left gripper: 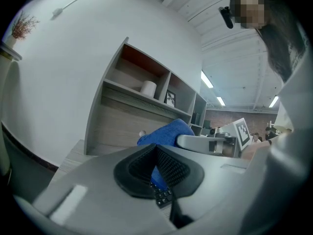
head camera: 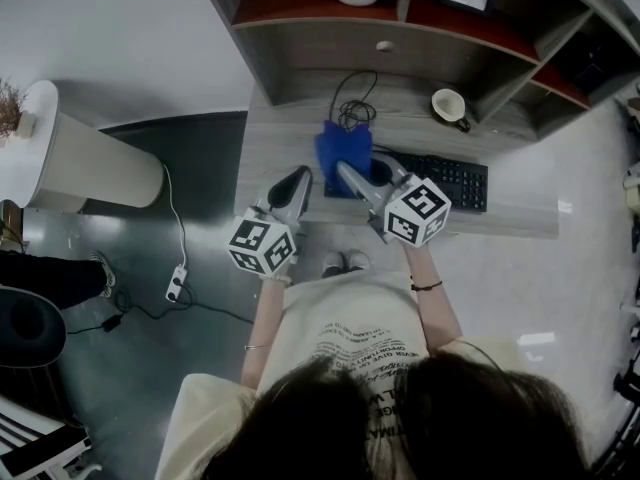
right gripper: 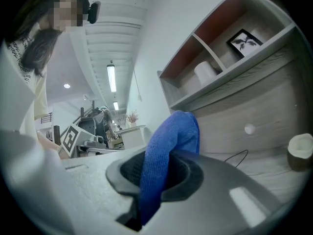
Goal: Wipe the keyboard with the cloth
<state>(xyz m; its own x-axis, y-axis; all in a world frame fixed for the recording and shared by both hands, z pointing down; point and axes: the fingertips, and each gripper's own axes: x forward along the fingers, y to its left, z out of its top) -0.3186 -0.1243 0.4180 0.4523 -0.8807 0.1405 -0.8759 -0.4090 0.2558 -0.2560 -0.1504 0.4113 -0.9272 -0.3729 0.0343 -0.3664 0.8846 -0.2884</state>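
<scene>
Your R gripper [head camera: 348, 176] is clamped on cloth [head camera: 336, 148] at left end of keyboard [head camera: 455, 181]; L gripper [head camera: 297, 183] closed, empty, just left of it.

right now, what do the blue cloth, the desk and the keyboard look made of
Cloth: soft fabric, probably microfibre or terry, going by its fuzzy matte nap and limp folds.
Desk: pale grey wood-grain surface with a matte finish, likely laminate.
Keyboard: black and looks like matte plastic, but it is too small to be sure.
</scene>
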